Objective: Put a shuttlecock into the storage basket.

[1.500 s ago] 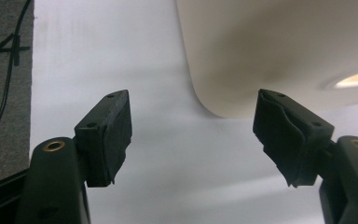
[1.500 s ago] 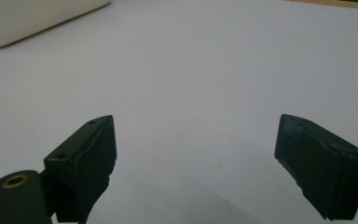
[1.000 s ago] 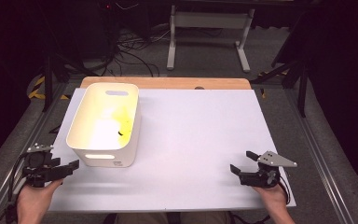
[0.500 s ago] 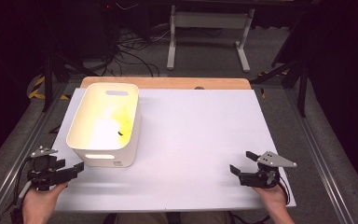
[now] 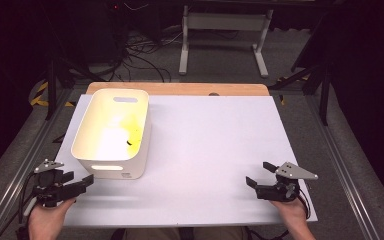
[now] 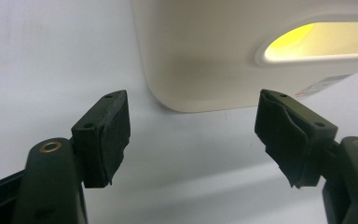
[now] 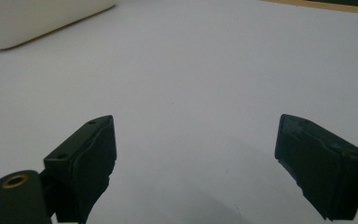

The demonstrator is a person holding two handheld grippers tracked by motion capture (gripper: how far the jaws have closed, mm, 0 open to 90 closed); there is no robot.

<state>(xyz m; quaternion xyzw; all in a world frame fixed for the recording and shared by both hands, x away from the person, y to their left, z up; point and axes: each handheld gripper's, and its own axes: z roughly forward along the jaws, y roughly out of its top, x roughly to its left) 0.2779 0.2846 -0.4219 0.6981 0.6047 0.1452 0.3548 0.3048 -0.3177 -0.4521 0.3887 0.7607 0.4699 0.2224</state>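
Left gripper [image 5: 80,182] is dropping back toward the person since a second ago, jaws spread, gripping nothing. White bin [image 5: 112,132] is sitting just ahead of it, near corner between its jaws in the left gripper view. Right gripper [image 5: 260,176] is idling released, well apart from the bin. Something yellow is lying inside; grasp not started.

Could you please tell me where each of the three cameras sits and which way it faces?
High view: above the person's side, looking forward and down on the table; both hands, left gripper, right gripper show.
Left gripper view: rides that gripper, facing the white bin; its open fingers show.
Right gripper view: faces bare table; open fingers show.
Shared: all three views show the bin.
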